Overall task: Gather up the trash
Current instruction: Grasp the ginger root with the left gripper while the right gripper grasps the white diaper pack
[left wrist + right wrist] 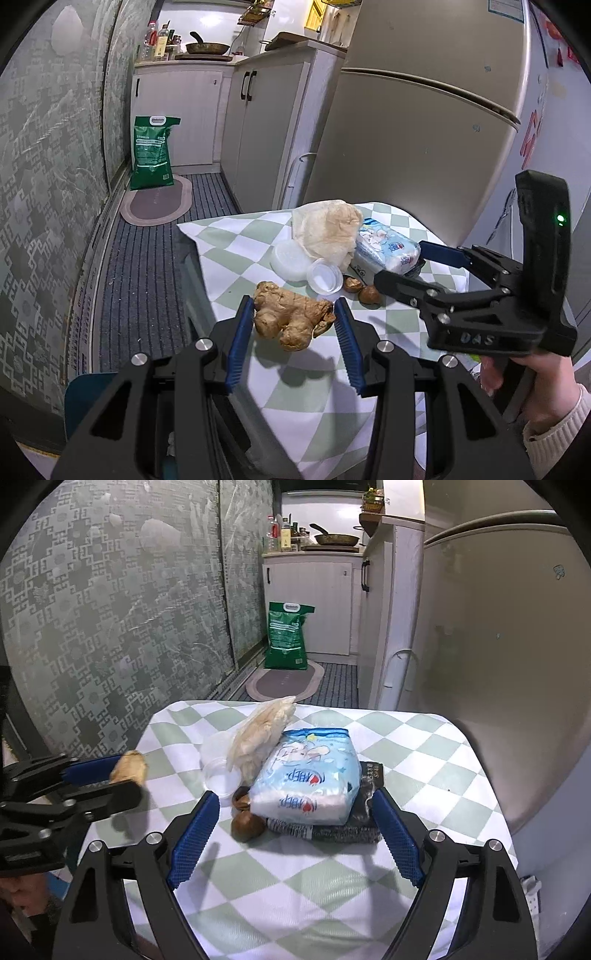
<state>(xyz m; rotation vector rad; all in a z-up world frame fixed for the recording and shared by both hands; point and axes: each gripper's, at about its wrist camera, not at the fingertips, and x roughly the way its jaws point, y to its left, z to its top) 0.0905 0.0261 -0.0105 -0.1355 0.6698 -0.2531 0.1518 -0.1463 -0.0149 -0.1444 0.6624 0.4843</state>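
Note:
A knobby ginger root (291,319) sits between the fingers of my left gripper (294,306), whose blue pads touch its sides; in the right wrist view the ginger (129,768) is held above the checked tablecloth (424,746). My right gripper (295,805) is open, its fingers on either side of a blue tissue pack (310,775) that lies on a dark packet (347,829). Two brown nut shells (247,825) lie left of the pack. A crumpled plastic bag (325,229) and a small clear cup (324,275) lie behind.
A round white lid (290,256) lies beside the cup. A fridge (424,110) stands right of the table. White cabinets (258,122), a green sack (153,151) and a floor mat (159,201) are beyond. A patterned wall (48,166) runs on the left.

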